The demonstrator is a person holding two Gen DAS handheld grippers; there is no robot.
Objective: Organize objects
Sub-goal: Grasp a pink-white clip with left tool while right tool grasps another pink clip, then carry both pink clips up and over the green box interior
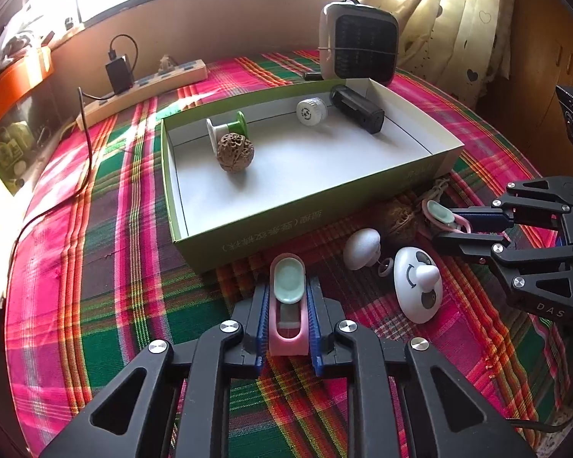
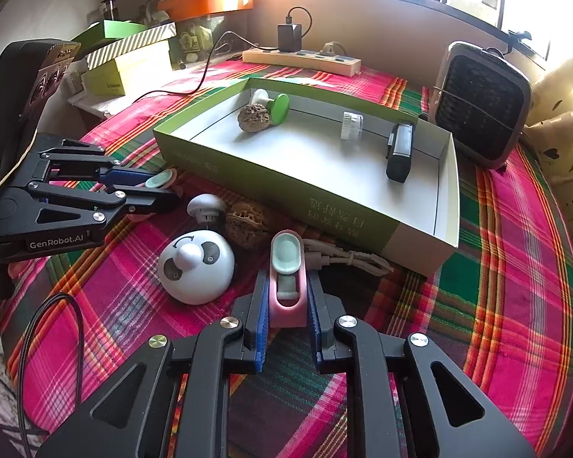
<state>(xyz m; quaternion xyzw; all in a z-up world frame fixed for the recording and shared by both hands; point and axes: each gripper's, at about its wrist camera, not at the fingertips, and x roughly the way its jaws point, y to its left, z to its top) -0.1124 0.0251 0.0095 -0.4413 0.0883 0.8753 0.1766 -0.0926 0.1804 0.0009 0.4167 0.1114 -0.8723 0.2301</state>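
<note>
My left gripper (image 1: 287, 286) is shut on a pink clip with a mint-green pad (image 1: 286, 337), low over the plaid cloth just in front of the green box (image 1: 305, 206). My right gripper (image 2: 286, 278) is shut on a second pink clip (image 2: 286, 313) near the box's front wall (image 2: 286, 187). Each gripper shows in the other's view: the right one (image 1: 445, 225) and the left one (image 2: 164, 189). The box holds a walnut (image 1: 235, 152), a green and white spool (image 1: 225, 129), a white cap (image 1: 311, 111) and a black device (image 1: 357, 108).
Between the grippers on the cloth lie a panda-faced white dome (image 2: 196, 267), a white mushroom-shaped piece (image 2: 206, 206), a second walnut (image 2: 248, 225) and a bundled cord (image 2: 343, 257). A small heater (image 1: 359, 47) and a power strip (image 1: 145, 87) stand behind the box.
</note>
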